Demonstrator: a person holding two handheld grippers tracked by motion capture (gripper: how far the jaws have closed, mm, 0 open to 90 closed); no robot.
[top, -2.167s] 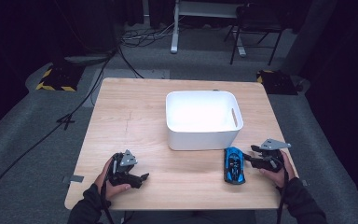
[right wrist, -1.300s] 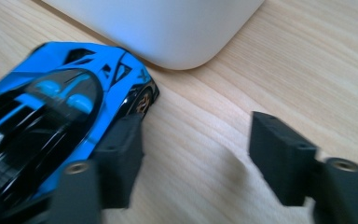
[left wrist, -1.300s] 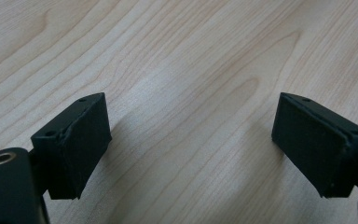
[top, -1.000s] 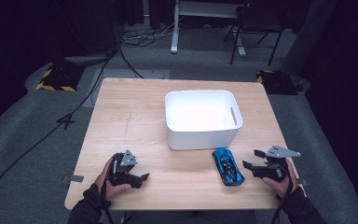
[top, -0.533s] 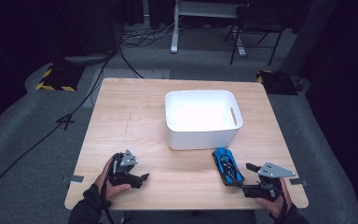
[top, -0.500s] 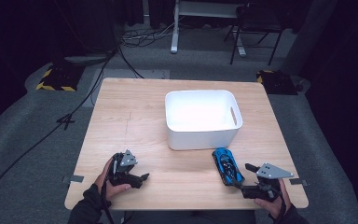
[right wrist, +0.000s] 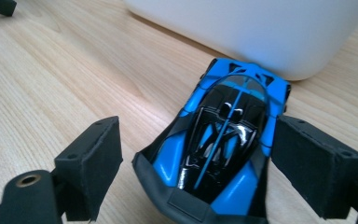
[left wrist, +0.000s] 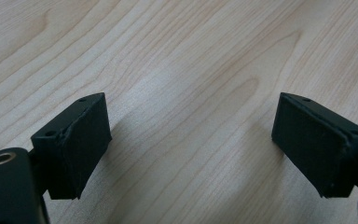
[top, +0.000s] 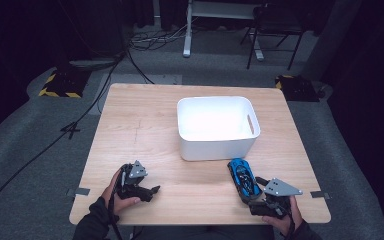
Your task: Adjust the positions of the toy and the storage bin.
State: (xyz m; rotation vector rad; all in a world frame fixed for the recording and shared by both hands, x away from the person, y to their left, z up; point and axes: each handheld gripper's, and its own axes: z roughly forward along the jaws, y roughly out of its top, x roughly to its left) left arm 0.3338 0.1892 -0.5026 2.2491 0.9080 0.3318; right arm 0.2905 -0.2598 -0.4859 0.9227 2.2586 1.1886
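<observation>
right gripper (top: 254,201) has swung from the car's right to its near end, jaws just opening, spread either side of the blue toy car (top: 243,179), near-right of the white bin (top: 217,150). left gripper (top: 152,190) idle, spread. car looks light, rigid, glossy; pinch its flanks mid-body.

Light wooden table (top: 145,125) with rounded corners, white plastic tub (top: 217,127) standing right of its middle, blue and black toy car (top: 243,179) lying just in front of the tub near the right front corner, rest of the top bare
</observation>
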